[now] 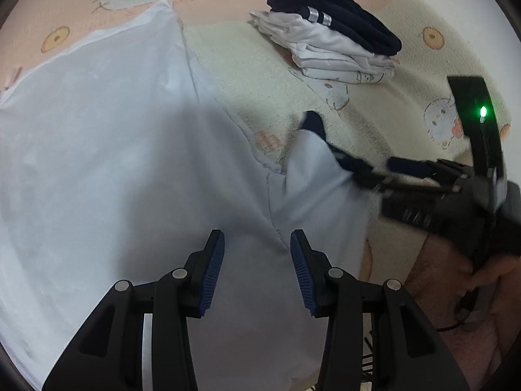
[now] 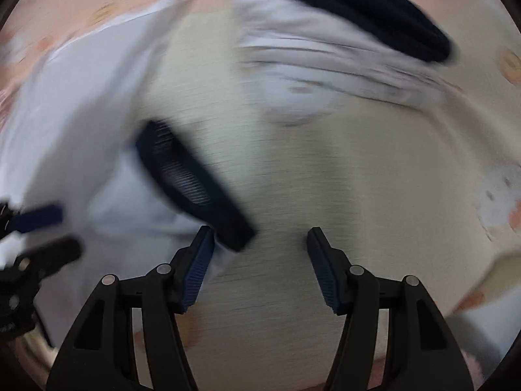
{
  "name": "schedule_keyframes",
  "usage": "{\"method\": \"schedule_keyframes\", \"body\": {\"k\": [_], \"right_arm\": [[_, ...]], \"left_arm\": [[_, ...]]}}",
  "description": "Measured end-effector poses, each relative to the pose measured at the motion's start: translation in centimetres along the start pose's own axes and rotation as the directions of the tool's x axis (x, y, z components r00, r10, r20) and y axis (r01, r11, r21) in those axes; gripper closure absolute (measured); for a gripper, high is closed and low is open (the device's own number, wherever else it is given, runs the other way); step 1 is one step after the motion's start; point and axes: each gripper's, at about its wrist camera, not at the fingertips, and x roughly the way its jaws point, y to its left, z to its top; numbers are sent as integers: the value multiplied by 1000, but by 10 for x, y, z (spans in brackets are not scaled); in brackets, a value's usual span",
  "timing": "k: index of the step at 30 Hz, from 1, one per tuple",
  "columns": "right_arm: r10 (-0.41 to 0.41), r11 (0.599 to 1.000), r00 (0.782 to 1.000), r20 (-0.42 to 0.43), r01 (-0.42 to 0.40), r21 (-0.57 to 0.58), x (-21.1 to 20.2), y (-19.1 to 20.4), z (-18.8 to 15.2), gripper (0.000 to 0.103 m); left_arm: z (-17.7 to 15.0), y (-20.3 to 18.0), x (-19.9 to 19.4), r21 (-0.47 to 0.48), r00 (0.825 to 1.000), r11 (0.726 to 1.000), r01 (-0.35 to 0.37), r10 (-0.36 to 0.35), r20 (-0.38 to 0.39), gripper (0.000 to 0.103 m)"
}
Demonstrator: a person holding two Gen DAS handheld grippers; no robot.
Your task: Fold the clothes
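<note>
Cartoon-cat bedding in peach and cream (image 1: pixel 228 75) covers the whole surface, looks like a bed. Counting clothes: one big white shirt (image 1: pixel 97 150) spread flat over the left and middle of the left wrist view, with a dark navy cuff or collar trim (image 1: pixel 314 123) poking out at its right edge near centre. Then one folded pile (image 1: pixel 329 36) at the upper middle-right, made of one dark navy garment on top of white folded stuff; how many white pieces are in there I can't tell.

Two grippers total. The left gripper (image 1: pixel 257 267) hangs over the shirt, fingers apart, nothing pinched. The right gripper (image 2: pixel 260 267) is over bare bedding in its own blurry view, fingers spread, navy trim just beside its left finger, not gripped. One hand (image 1: pixel 462 280) shows at lower right.
</note>
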Motion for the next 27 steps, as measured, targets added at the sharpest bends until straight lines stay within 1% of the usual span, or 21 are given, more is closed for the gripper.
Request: {"method": "schedule_keyframes", "body": {"k": [3,4,5,6,8,9,11,12,13,15,16,17,18,20,21,22,23,24,25,26,27], "right_arm": [[-38,996,999,9,37,81,-4,-23,-4,45],[-55,994,998,24,52,92,-10,-27,-6,47],[-67,993,997,45,62,100,-16,-30,-7,50],[-41,992,997,66,33,119,-21,-35,-9,50],[41,985,993,108,-58,161,-32,-47,-11,50],[90,979,989,118,-109,170,-35,-51,-12,50],[158,975,984,82,-168,144,-25,-48,-9,50],[157,980,986,51,-162,118,-20,-43,-13,50],[142,986,990,18,-143,86,-16,-37,-20,50],[68,997,997,-27,-67,23,-8,-28,-28,49],[33,999,999,-29,-32,27,-8,-30,-30,49],[0,999,1000,-26,1,47,-9,-35,-31,46],[-32,997,999,-23,34,67,-10,-40,-32,41],[-31,989,999,-22,34,145,-13,-59,-36,41],[-43,986,999,-11,44,164,-17,-64,-39,44],[-79,982,997,5,77,175,-24,-67,-42,46],[-87,978,996,21,82,194,-31,-72,-45,46],[-41,974,999,32,33,226,-37,-78,-48,46],[74,954,997,33,-81,290,-42,-87,-55,46],[170,924,985,17,-165,344,-42,-93,-62,45],[228,901,974,-9,-207,381,-39,-94,-70,45]], "left_arm": [[-2,-4,-4,28,1000,1000,-8,7,22,59],[-1,-5,-5,34,999,999,-10,9,33,59],[2,-7,-6,37,999,999,-5,3,46,59],[5,-9,-7,40,998,999,2,-4,60,59],[14,-14,-7,53,996,998,16,-20,84,59],[20,-17,-4,65,996,998,8,-14,87,59],[34,-26,10,95,997,995,-28,21,75,62],[41,-30,18,110,997,993,-46,39,67,65],[47,-34,25,124,997,990,-63,56,59,66],[57,-38,35,141,995,985,-95,88,52,67],[62,-40,40,146,994,984,-107,101,48,67],[67,-39,44,138,994,984,-108,103,41,66],[71,-38,46,129,994,986,-105,102,33,66],[75,-36,38,108,997,991,-75,74,12,66],[72,-35,26,111,997,991,-72,69,29,66],[65,-32,10,120,995,990,-80,72,63,66],[57,-29,-5,127,993,988,-89,78,93,65],[48,-24,-17,124,991,987,-101,88,104,65],[36,-17,-24,110,991,989,-101,90,94,65],[24,-11,-31,96,993,991,-96,88,80,65],[13,-5,-32,77,996,994,-74,71,48,65]]}}
